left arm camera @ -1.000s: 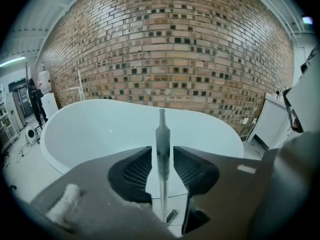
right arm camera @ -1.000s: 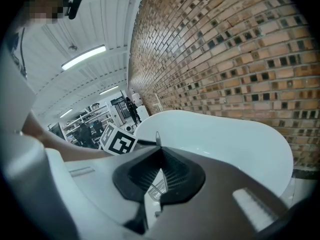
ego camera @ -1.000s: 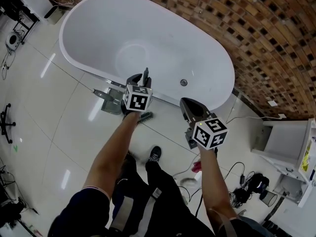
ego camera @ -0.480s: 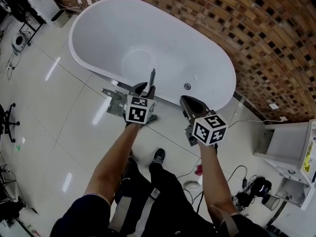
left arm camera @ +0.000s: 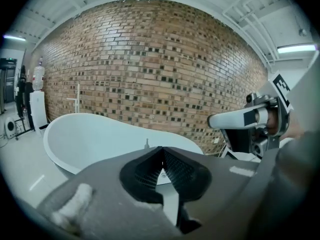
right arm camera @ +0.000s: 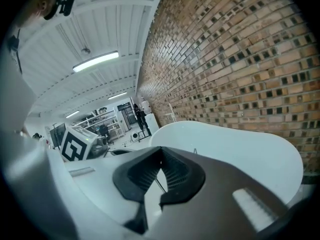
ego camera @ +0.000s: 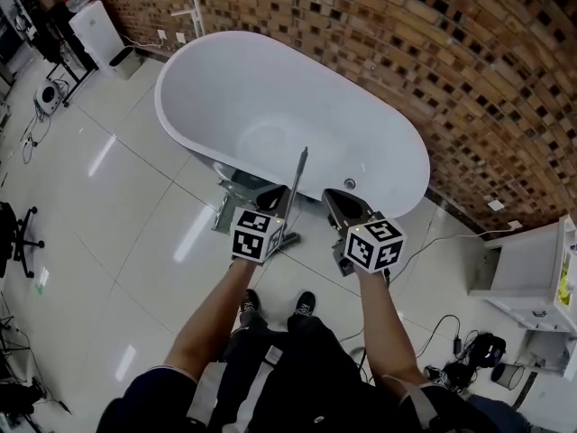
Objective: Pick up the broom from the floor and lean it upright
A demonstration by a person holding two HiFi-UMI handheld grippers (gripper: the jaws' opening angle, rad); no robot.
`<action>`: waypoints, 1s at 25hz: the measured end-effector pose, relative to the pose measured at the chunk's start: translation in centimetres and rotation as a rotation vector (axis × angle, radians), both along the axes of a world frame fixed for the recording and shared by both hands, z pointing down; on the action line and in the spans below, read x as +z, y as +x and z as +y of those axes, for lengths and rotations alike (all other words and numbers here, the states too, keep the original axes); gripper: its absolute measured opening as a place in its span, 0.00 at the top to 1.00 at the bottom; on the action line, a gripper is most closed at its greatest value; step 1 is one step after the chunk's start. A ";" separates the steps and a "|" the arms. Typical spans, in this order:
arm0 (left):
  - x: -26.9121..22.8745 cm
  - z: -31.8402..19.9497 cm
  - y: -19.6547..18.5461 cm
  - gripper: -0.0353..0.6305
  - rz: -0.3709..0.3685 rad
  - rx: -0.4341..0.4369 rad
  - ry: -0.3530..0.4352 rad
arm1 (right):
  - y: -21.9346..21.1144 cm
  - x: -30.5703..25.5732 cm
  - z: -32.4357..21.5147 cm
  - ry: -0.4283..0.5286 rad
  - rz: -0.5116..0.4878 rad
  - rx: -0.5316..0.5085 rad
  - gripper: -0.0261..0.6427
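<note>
The broom's thin grey handle stands nearly upright against the white bathtub's rim, its top over the tub. Its head rests on the floor, mostly hidden by my left gripper's marker cube. My left gripper hangs just left of the handle, jaws shut and empty. On the handle's other side, my right gripper also has its tips together with nothing held. No handle shows between the jaws in either gripper view. The right gripper appears at the right of the left gripper view.
A grey dustpan lies on the tiled floor by the tub. A brick wall runs behind. A white cabinet and cables sit at the right, a white appliance at the far left. The person's shoes are below the grippers.
Both grippers have risen and drawn back from the tub's side. The left jaws, open around the handle before, are closed and clear of it. The broom stays leaning on the tub.
</note>
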State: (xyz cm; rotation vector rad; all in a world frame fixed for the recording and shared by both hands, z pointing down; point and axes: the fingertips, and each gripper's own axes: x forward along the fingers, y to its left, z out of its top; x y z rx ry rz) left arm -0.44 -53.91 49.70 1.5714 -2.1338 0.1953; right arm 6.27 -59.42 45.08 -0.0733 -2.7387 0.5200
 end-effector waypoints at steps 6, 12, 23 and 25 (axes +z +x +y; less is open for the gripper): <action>-2.2 3.3 1.3 0.94 0.002 0.062 -0.020 | -0.8 -1.6 4.2 0.054 -0.020 -0.001 0.96; -6.1 5.1 1.5 0.94 0.018 0.093 0.092 | -1.5 -4.0 6.6 0.102 -0.080 -0.001 0.96; -16.3 5.8 0.0 0.94 -0.129 0.120 0.297 | -2.7 -11.2 7.6 0.219 -0.213 -0.016 0.96; -17.3 5.8 -0.1 0.94 -0.153 0.123 0.315 | -2.8 -11.9 7.6 0.234 -0.227 -0.019 0.96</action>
